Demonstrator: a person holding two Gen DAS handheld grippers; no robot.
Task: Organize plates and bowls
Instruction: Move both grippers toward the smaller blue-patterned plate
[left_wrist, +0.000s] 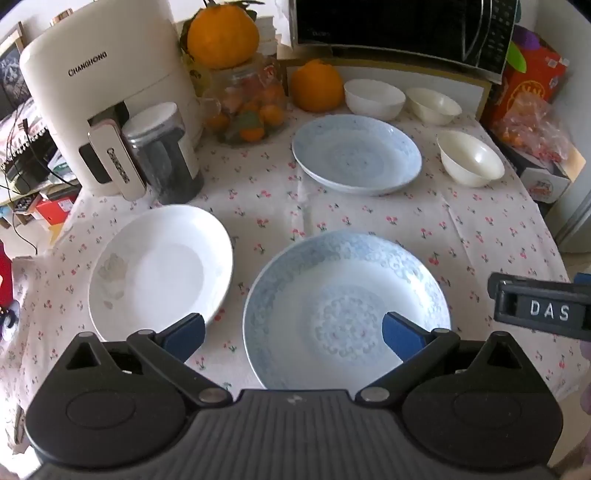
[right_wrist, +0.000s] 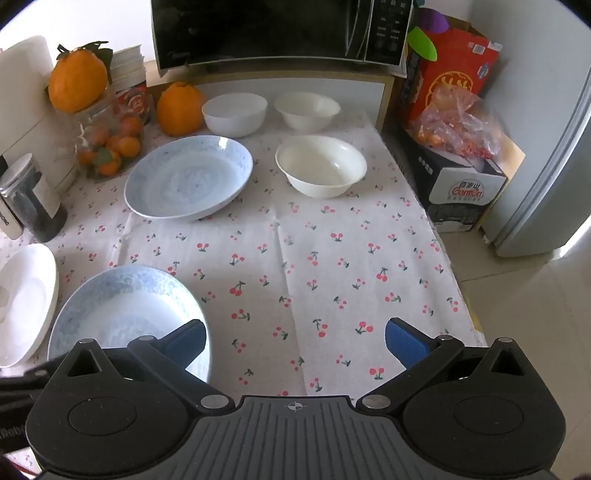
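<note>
Both the left gripper (left_wrist: 293, 334) and the right gripper (right_wrist: 295, 341) hang with jaws released, holding nothing. A thin, sloping rim could slip from the pads, or stacking could chip china. The near blue-patterned plate (left_wrist: 347, 306) lies low in the left view, its left rim between the jaws; the white plate (left_wrist: 159, 269) sits just left.

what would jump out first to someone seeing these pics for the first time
Probably the near blue patterned plate, lying on the cherry-print tablecloth right under the open left gripper. Next, the big orange perched on a glass jar at the back left, with three white bowls grouped at the back right.
</note>
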